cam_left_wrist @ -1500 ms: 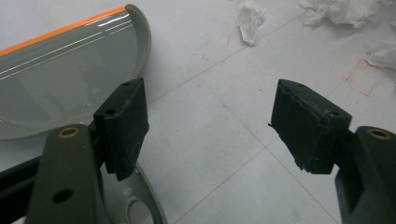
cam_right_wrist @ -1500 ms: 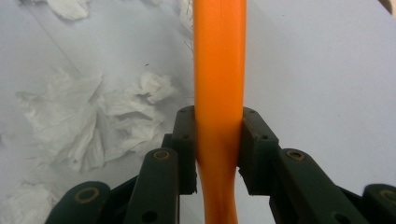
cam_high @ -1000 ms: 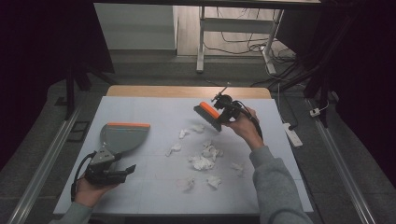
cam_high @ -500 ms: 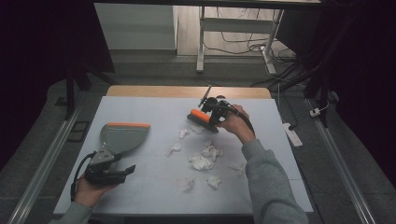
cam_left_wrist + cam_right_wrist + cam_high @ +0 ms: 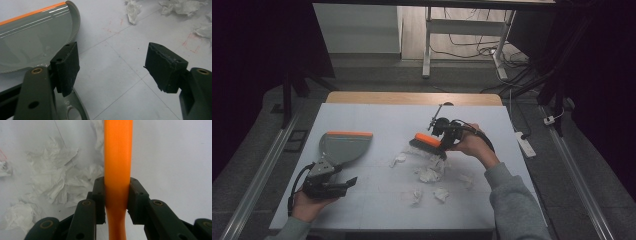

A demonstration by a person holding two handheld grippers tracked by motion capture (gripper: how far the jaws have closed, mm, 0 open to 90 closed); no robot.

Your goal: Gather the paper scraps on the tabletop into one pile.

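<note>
Lit evenly from above across the pale table (image 5: 377, 120); dark and murky at both side edges of the high view. Soft, faint shadows only. Streaks of glare on the dustpan (image 5: 30, 37), upper left of the left gripper view. Slightly soft, washed out around the crumpled paper (image 5: 57, 182). Mildly grainy throughout.

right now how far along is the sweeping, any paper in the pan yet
Early stage. Done: the right claw is shut on the orange-backed hand brush, its bristles down at the crumpled white paper scraps. In hand: nudging that pile. Left: the grey dustpan with the orange lip lies flat with nothing visible in it, the left claw open at its handle, and scraps are scattered on the table.
</note>
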